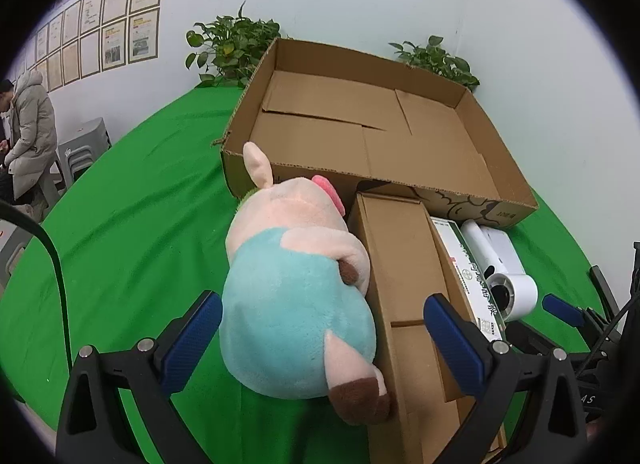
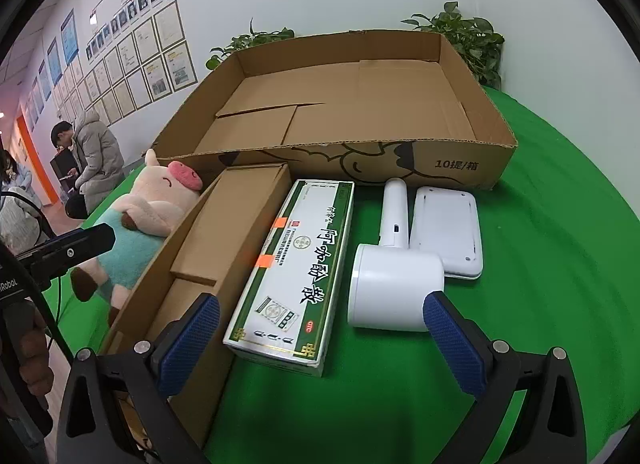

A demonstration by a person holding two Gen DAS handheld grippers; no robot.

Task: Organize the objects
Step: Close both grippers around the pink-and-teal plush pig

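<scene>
Objects for sorting lie in a row on the green cloth-covered table [image 2: 560, 224], just in front of a large, shallow, open brown cardboard box [image 2: 360, 104]: a pink plush pig in a teal shirt [image 1: 296, 296], a long narrow open cardboard carton [image 2: 224, 240], a green-and-white printed rectangular box [image 2: 296, 268], a white cylindrical handheld device with a handle [image 2: 394, 280] and a flat white rounded case [image 2: 446, 228]. Nothing lies inside the large box. Both the left gripper [image 1: 322, 338] and the right gripper [image 2: 322, 338] hover with blue-padded fingers spread wide, holding nothing.
</scene>
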